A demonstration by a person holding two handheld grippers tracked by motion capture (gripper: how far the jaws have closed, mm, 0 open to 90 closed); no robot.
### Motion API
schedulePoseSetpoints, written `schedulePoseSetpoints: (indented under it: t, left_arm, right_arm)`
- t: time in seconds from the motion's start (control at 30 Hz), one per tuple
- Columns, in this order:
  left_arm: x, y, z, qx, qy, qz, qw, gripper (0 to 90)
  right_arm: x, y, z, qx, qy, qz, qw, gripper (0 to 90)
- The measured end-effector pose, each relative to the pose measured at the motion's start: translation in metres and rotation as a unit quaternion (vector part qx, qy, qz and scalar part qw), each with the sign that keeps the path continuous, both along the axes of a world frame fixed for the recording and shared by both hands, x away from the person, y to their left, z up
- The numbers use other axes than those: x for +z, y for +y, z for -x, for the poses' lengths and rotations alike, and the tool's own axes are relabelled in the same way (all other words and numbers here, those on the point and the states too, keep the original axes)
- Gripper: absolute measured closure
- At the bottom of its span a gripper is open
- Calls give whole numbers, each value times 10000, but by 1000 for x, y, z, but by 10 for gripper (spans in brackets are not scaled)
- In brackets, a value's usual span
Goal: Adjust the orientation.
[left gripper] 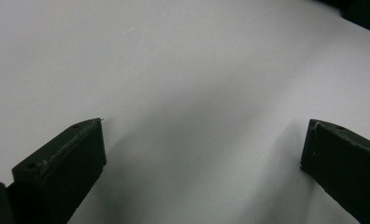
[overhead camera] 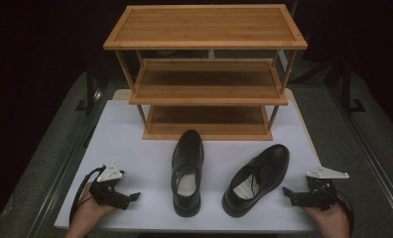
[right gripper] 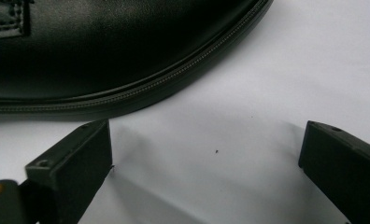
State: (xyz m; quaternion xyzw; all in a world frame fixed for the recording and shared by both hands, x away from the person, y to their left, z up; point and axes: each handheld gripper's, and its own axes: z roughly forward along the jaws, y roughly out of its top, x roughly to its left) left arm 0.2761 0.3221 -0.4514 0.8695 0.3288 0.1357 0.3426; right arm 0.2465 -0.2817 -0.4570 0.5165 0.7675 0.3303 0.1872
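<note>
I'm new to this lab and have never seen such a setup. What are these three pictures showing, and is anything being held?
A person sits at a white table, holding a hand tool with two black jaws in each hand: the left gripper and the right gripper. The high view looks down from above. The other two come from cameras riding on each gripper. On the table stand a wooden three-shelf rack and two black leather shoes, the left shoe and the right shoe. Both grippers' jaws stand open; nothing is held. The right gripper view shows the right shoe's side close up.
</note>
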Motion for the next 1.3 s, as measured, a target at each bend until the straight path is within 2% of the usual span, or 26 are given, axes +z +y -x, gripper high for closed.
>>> schedulePoseSetpoints:
  t: [0.07,0.13,0.23,0.3,0.37,0.4,0.43,0.47,0.5,0.53,0.57,0.67,0.77,0.87,1.13,1.3]
  left_arm:
    - [0,0,0,1,5,-1,10000,0]
    - [0,0,0,4,13,2,10000,0]
    - [0,0,0,6,11,5,10000,0]
    - [0,0,0,3,11,3,10000,0]
    - [0,0,0,1,11,0,10000,0]
    - [0,0,0,9,9,5,10000,0]
    - [0,0,0,9,9,5,10000,0]
    - [0,0,0,6,22,4,10000,0]
    - [0,0,0,6,22,4,10000,0]
    - [0,0,0,6,21,3,10000,0]
    - [0,0,0,7,22,4,10000,0]
    - [0,0,0,3,22,3,10000,0]
    - [0,0,0,6,22,4,10000,0]
    - [0,0,0,8,23,6,10000,0]
    - [0,0,0,7,26,8,10000,0]
    - [0,0,0,7,27,6,10000,0]
  right_arm:
    - [1,0,1,-3,4,36,10000,60]
    - [5,-1,4,73,71,-98,9999,137]
    - [8,-1,6,94,35,-92,9999,171]
    - [11,-2,10,260,0,-221,9994,344]
    - [15,-1,14,420,-106,-313,9986,436]
    - [17,3,17,580,-148,-338,9976,548]
    - [17,3,17,580,-148,-338,9976,548]
    - [19,6,20,766,-192,-432,9959,639]
    - [19,6,20,766,-192,-432,9959,639]
    - [20,7,20,815,-199,-452,9955,676]
    - [21,9,21,891,-203,-472,9947,745]
    - [22,12,23,1058,-204,-583,9925,875]
    - [21,16,23,1163,-156,-574,9914,896]
    - [17,21,21,1283,-63,-691,9893,896]
    - [13,35,15,1493,78,-693,9863,897]
    - [12,38,13,1529,84,-648,9861,897]
